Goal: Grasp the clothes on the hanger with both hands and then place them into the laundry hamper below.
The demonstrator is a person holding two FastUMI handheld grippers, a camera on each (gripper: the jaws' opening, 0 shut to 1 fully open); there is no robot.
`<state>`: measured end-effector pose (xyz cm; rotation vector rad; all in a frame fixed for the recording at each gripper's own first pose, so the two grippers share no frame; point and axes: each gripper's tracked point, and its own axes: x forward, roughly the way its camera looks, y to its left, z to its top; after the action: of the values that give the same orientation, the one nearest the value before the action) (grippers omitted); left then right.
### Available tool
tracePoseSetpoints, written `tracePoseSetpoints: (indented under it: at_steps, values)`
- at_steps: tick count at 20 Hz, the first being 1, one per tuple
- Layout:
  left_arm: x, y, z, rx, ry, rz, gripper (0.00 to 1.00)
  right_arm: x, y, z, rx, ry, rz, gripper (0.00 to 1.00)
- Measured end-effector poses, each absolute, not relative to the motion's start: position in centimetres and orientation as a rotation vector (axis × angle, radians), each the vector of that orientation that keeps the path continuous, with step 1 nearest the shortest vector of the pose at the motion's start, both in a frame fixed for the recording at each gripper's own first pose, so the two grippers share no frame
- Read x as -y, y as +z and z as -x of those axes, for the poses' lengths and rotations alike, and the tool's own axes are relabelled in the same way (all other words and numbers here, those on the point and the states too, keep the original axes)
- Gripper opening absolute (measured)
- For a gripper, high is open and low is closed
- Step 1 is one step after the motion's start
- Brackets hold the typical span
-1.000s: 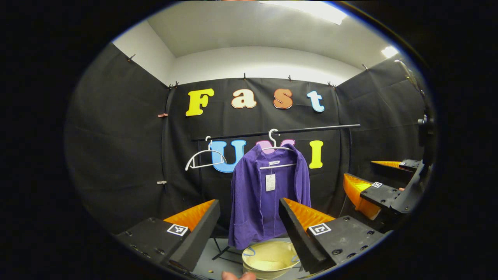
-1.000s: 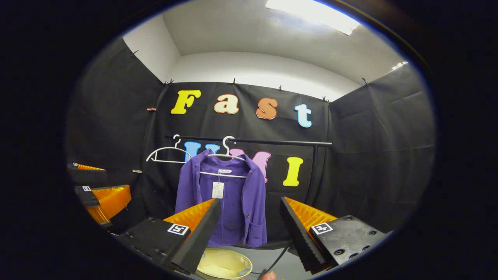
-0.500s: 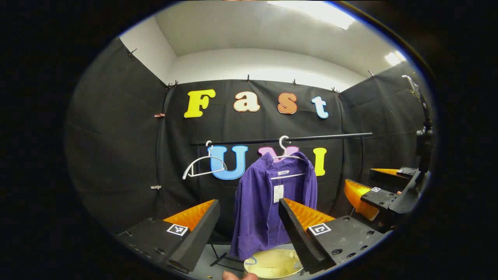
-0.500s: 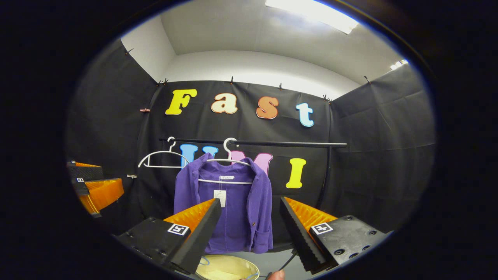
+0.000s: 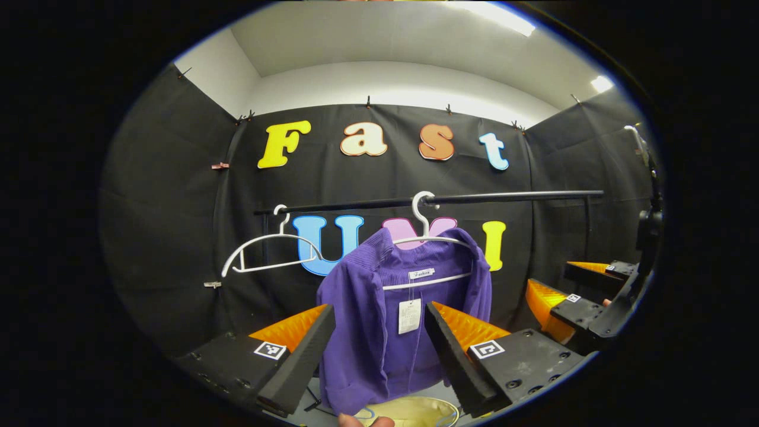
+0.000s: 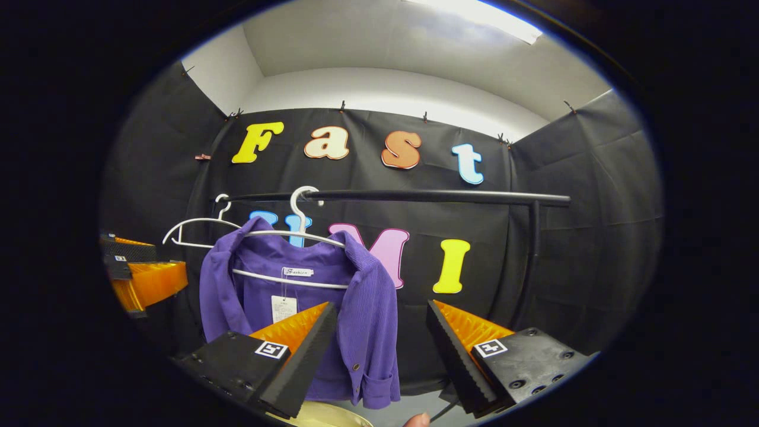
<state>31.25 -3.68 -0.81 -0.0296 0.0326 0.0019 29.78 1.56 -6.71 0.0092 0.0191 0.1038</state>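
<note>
A purple shirt (image 5: 403, 308) hangs open-fronted on a white hanger (image 5: 424, 237) hooked over a dark rail (image 5: 474, 197) that runs across the far black wall. A paper tag dangles inside the collar. To the left on the same rail hangs a bare white hanger (image 5: 267, 252). Directly below the shirt, near the bottom of the left gripper view, sits the pale rim of the laundry hamper (image 5: 415, 409), partly hidden by the shirt's hem.

In the left gripper view, the left tool (image 5: 379, 344) has its two fingers spread wide apart, holding nothing, with the shirt's body seen in the gap between them but farther off. At the far right of that view the other tool appears, also with its fingers apart.

In the right gripper view, the right tool (image 6: 379, 344) is likewise spread and empty. The shirt (image 6: 296, 308) hangs to the left of its gap, with the shirt's right edge seen just over its left finger.

The step in hand looks like the approach: both tools are aimed at the shirt and neither touches it. The next move probably calls for bringing each tool onto a shoulder or side of the shirt, pinching the cloth, then lifting it free of the hanger before lowering it into the hamper.
</note>
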Motion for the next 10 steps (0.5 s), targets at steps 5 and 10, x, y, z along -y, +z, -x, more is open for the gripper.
tracePoseSetpoints:
  at_steps: [5, 10]
  values:
    - [3.4, -3.3, -37.2, -0.046, 0.101, -0.024, 0.96, -1.6, -9.1, -34.2, -0.039, 0.148, -0.037, 0.97]
    - [1.8, -4.5, -41.3, -0.039, 0.164, -0.067, 0.96, -0.7, -10.9, -36.2, -0.054, 0.142, -0.054, 0.98]
